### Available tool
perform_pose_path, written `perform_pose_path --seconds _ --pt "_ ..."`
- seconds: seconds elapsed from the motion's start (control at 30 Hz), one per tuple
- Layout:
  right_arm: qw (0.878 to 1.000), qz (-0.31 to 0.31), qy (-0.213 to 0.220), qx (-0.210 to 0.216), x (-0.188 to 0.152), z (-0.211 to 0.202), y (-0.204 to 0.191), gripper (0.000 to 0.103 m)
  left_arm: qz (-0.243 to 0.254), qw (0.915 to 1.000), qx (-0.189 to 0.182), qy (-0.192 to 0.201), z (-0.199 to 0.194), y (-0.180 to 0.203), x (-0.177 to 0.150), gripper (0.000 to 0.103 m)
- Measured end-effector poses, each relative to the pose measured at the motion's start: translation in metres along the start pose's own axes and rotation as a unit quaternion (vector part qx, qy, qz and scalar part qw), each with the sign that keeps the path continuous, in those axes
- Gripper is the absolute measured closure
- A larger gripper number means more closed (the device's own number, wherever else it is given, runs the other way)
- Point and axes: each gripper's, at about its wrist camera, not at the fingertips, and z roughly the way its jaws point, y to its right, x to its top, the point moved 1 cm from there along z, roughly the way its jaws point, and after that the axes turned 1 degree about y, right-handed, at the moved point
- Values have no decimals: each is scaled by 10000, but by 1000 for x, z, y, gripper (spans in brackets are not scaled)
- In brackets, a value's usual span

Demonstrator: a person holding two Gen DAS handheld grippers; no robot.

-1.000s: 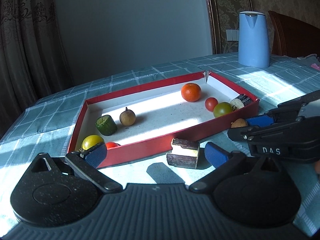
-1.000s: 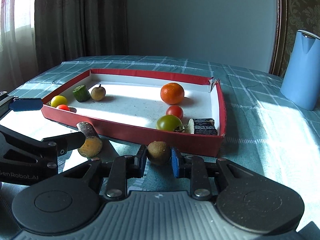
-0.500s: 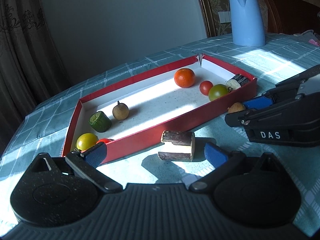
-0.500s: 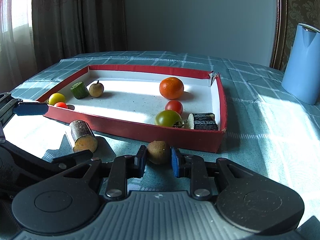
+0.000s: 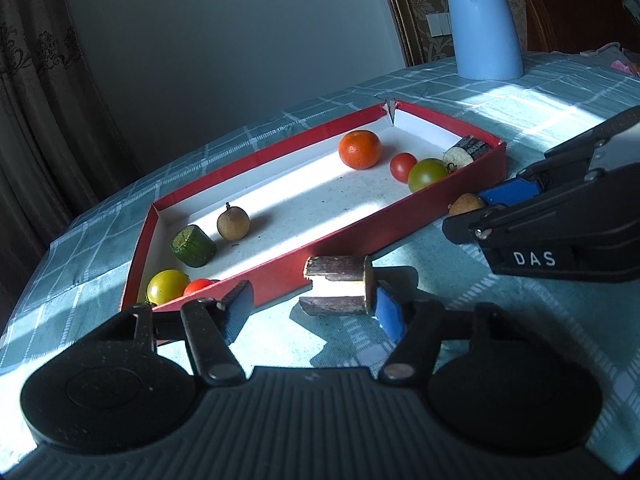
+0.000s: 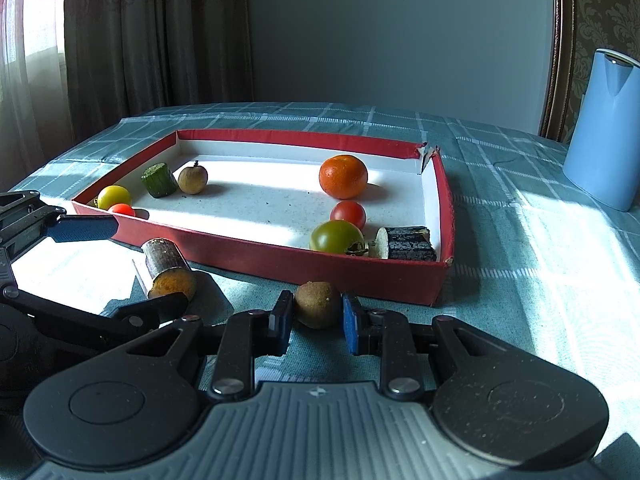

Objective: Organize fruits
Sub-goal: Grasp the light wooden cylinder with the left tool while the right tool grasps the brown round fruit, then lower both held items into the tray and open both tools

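Note:
A red tray (image 6: 304, 258) with a white floor holds an orange (image 6: 343, 176), a red tomato (image 6: 348, 214), a green tomato (image 6: 336, 237), a dark cut stick (image 6: 408, 243), a brown longan (image 6: 193, 179), a green cucumber piece (image 6: 159, 180), a yellow tomato (image 6: 113, 197) and a small red tomato (image 6: 122, 210). My right gripper (image 6: 316, 318) has its pads around a small brown fruit (image 6: 317, 309) on the cloth by the tray's near wall, with slight gaps showing. My left gripper (image 5: 310, 312) is open around a brown sugarcane-like piece (image 5: 338, 290) on the cloth; its right pad touches it.
A blue kettle (image 6: 608, 128) stands at the far right on the teal checked tablecloth (image 6: 540, 248). Curtains hang behind the table on the left. My right gripper shows in the left wrist view (image 5: 468, 210), and my left gripper's fingers (image 6: 84, 229) show in the right wrist view.
My left gripper has narrowed around the cane piece, which has turned to lie crosswise between its pads. My right gripper's pads have spread slightly off the brown fruit.

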Motion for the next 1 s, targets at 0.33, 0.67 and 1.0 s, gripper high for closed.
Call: perform_pose_path --seconds 0.33,0.67,1.0 --pt "10000 -47 67 7 1 -3 -2 77 36 10000 -69 7 -2 2 0 67" --pt "9977 -85 643 215 4 -25 -5 77 5 9990 137 429 -27 3 2 69" --pt "9976 -91 688 -30 47 1 -4 77 -740 9928 756 561 -9 -39 33 69"
